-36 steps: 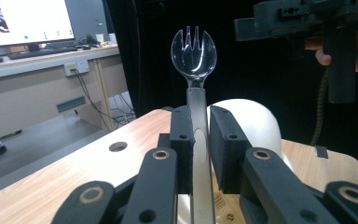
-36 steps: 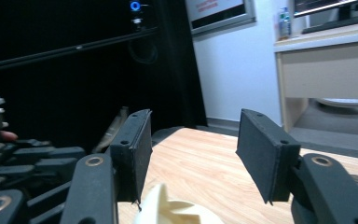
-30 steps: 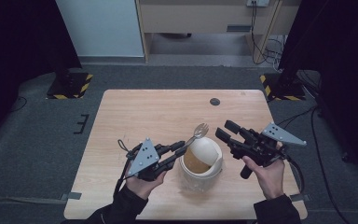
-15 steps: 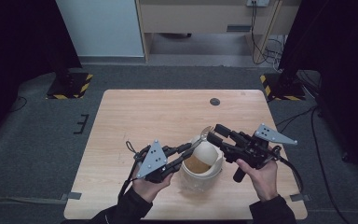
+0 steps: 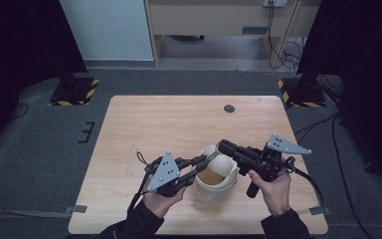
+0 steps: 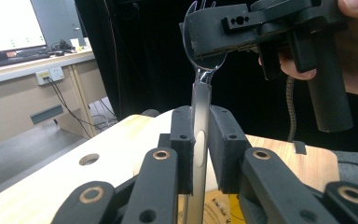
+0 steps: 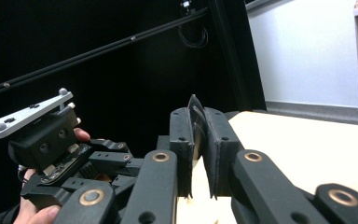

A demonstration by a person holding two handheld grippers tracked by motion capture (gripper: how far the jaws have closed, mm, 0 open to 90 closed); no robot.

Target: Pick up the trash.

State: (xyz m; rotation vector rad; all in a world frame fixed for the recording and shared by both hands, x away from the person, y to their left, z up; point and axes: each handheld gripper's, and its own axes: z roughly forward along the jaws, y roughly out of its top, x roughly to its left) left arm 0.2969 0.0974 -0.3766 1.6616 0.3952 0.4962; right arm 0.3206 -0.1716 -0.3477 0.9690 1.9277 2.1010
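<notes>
A metal spork (image 6: 200,91) stands between both grippers above a cream pot (image 5: 214,185) with brown contents. My left gripper (image 6: 200,112) is shut on the spork's handle, low at the pot's left (image 5: 205,160). My right gripper (image 7: 196,114) comes in from the right (image 5: 224,146); its jaws have just been closing and now clamp the spork's head (image 7: 194,106). In the left gripper view the right gripper (image 6: 214,35) covers most of the head, with the tines poking out above.
The pot stands near the front edge of a light wooden table (image 5: 154,124). A small dark round hole (image 5: 229,108) lies near the far edge. Dark floor and black curtains surround the table.
My right gripper moved left over the pot and closed on the spork's head, which stood free before. The left gripper kept its hold and place.
</notes>
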